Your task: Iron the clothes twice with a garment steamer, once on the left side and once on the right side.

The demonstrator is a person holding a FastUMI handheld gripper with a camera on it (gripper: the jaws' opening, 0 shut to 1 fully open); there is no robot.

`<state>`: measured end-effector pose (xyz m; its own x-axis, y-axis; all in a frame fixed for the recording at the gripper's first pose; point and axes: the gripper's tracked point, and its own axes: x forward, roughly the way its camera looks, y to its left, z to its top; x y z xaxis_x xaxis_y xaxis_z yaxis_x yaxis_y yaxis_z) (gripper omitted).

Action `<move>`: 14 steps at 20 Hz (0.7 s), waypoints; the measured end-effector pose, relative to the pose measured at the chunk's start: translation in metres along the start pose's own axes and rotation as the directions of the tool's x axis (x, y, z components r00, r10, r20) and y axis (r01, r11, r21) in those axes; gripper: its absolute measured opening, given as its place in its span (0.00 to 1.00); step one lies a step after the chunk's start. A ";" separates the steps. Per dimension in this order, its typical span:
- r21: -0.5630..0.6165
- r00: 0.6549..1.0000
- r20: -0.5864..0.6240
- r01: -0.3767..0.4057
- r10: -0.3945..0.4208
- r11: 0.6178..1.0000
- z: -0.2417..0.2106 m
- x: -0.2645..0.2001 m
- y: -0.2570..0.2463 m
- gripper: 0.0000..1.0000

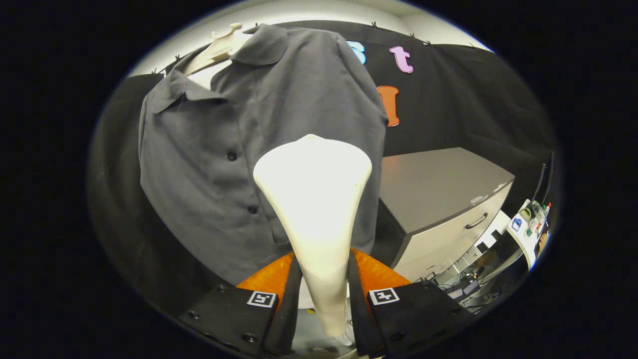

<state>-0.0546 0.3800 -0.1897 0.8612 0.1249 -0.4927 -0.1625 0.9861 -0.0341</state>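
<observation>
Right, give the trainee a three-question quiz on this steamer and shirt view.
1. True or false: the gripper has its jaws shut on the steamer.
2. The shirt hangs on: A) a chair B) a dress form C) a hook
3. Fill in: beside the shirt, beyond the steamer, stands a grey ____ with a drawer handle.

Key: 1 true; 2 B, the dress form shows at the collar; 3 cabinet.

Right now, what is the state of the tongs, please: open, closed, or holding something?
Tongs: closed on the garment steamer, both fingers pressing its handle; its head is up against the grey shirt.
</observation>
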 end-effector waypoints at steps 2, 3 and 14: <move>0.002 1.000 0.029 0.004 -0.004 1.000 0.021 0.000 -0.025 0.54; 0.005 0.999 0.045 0.008 -0.008 1.000 0.033 -0.002 -0.040 0.54; 0.019 0.976 0.208 0.066 -0.068 0.998 0.123 -0.020 -0.179 0.54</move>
<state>0.0163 0.2139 -0.0666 0.9515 0.0772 -0.2977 -0.0964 0.9941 -0.0502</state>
